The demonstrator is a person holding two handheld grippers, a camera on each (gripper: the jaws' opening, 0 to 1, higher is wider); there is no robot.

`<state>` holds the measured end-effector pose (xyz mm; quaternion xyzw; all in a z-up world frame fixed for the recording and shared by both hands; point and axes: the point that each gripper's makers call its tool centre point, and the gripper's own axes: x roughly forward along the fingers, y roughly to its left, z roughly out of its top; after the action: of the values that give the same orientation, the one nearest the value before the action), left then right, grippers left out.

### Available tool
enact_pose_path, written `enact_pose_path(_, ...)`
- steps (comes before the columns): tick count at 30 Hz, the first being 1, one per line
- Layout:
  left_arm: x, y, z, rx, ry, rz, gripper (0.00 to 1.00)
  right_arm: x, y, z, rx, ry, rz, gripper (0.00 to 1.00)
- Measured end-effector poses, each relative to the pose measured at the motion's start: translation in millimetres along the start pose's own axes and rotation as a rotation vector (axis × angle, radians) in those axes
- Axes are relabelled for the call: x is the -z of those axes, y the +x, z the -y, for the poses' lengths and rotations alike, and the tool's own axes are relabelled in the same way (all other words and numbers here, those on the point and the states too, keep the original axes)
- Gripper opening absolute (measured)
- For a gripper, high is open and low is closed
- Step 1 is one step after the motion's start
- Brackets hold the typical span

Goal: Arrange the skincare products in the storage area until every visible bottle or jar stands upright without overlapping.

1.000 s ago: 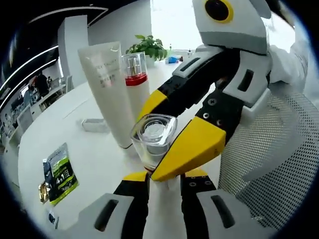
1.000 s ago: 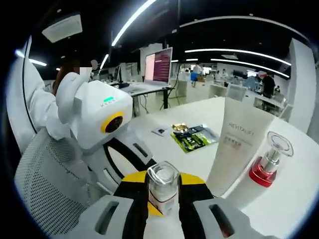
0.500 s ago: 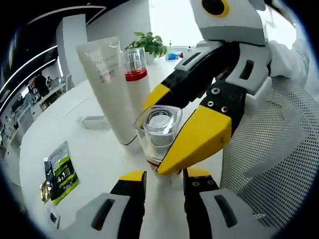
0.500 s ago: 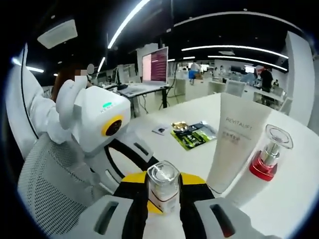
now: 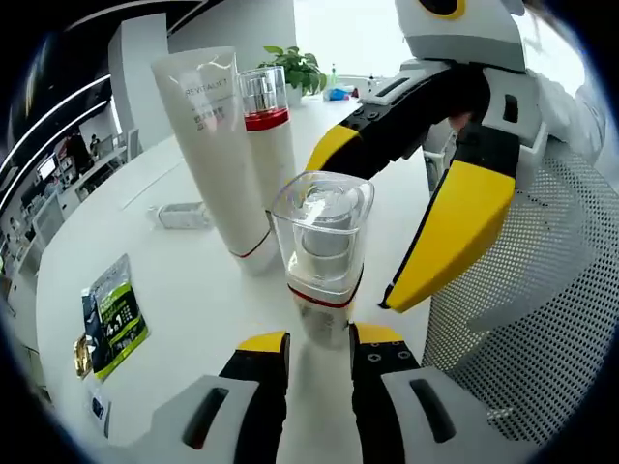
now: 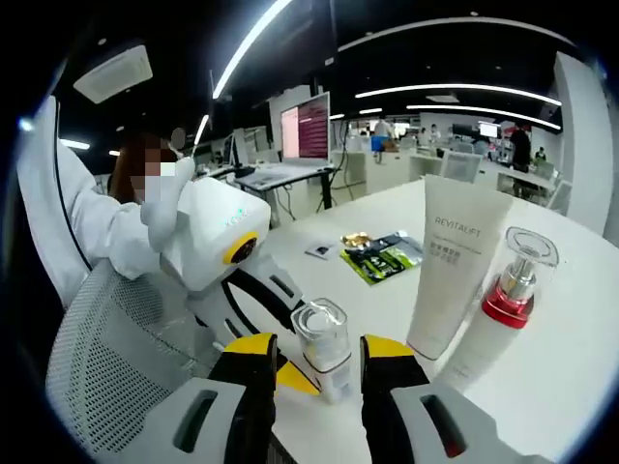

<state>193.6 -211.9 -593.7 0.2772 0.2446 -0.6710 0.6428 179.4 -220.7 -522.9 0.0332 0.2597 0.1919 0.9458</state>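
A small clear-capped bottle with a red band (image 5: pixel 322 253) stands upright on the round white table (image 5: pixel 184 290), freed a moment ago by the right gripper (image 6: pixel 311 360), whose yellow-tipped jaws were clamped on it half a second earlier and now stand apart on either side. In the left gripper view that same gripper enters from two o'clock, its jaws spread clear of the cap. The left gripper (image 5: pixel 319 346) sits low at six o'clock with its jaws apart, the bottle's base just ahead of them and not gripped.

At eleven o'clock of the bottle, just beside it, stand a tall white squeeze tube (image 5: pixel 221 155) and a white pump bottle with a red collar and clear cap (image 5: pixel 268 145), both upright and close together. With the release, all three products appear to be standing without overlap, so the arrangement looks close to done.

A green sachet (image 5: pixel 116 321) lies flat at eight o'clock, its print too small to read. Whether tube and pump bottle touch cannot be told, and the small bottle's base is partly hidden by the jaws in the right gripper view.
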Motion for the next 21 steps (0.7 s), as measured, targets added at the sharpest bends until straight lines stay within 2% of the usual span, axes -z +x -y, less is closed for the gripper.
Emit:
enact_pose_path(2,0.7,0.6,1.0,0.003,0.001,-0.005,0.18,7.1,-3.3,5.4,0.022,-0.020,-0.035,0.25)
enact_pose_path(5,4.6,3.0,4.0,0.009,0.010,-0.021,0.15,18.0,-0.9,13.5,0.086,-0.105,-0.110,0.20)
enact_pose_path(7,5.0,3.3,5.1,0.009,0.015,-0.024,0.14,19.8,2.1,13.6,0.100,-0.141,-0.127,0.21)
enact_pose_path(8,4.1,3.2,4.6,0.007,0.012,-0.020,0.14,22.8,4.8,10.2,0.082,-0.155,-0.152,0.20)
enact_pose_path(12,3.4,2.7,4.7,0.008,0.004,-0.019,0.13,28.4,13.5,5.9,0.054,-0.168,-0.204,0.04)
enact_pose_path(15,3.9,2.5,5.6,0.012,0.010,-0.027,0.13,35.4,17.5,4.4,0.013,-0.157,-0.246,0.06)
enact_pose_path(17,3.3,3.1,5.6,0.015,0.010,-0.030,0.13,41.4,17.9,7.6,0.020,-0.142,-0.276,0.06)
enact_pose_path(21,0.8,5.5,4.9,0.018,0.024,-0.037,0.12,42.2,17.9,13.4,0.026,-0.132,-0.288,0.05)
